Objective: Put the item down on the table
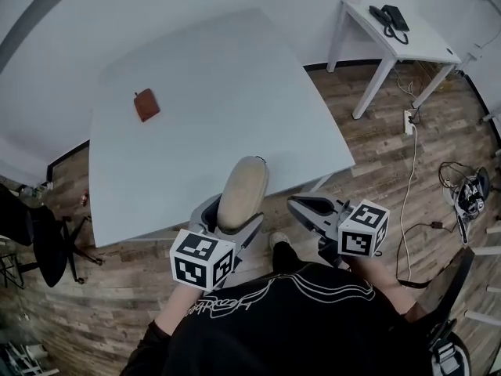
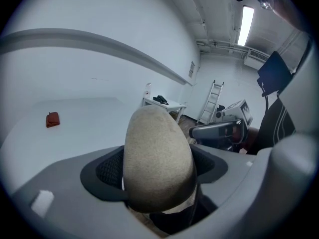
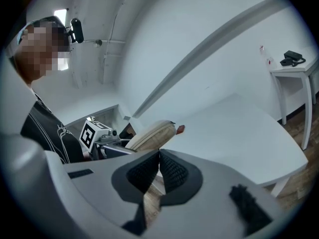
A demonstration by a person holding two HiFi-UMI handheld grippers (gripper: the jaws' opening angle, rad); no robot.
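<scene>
A beige oval pouch [image 1: 243, 192] with a zip edge sits between the jaws of my left gripper [image 1: 232, 224], which is shut on it; it sticks out over the near edge of the white table [image 1: 211, 108]. In the left gripper view the pouch [image 2: 158, 156] fills the space between the dark pads. My right gripper [image 1: 309, 207] hangs just off the table's near edge, to the right of the pouch, jaws shut with nothing in them. In the right gripper view its pads [image 3: 172, 169] meet, and the pouch [image 3: 152, 134] shows behind them. A small red-brown wallet [image 1: 146, 104] lies on the table's far left.
A small white side table [image 1: 399, 39] with a black phone [image 1: 390, 17] stands at the back right. Cables and a power strip [image 1: 409, 121] lie on the wooden floor to the right. A dark chair [image 1: 39, 241] stands at the left. A ladder [image 2: 213, 101] leans far off.
</scene>
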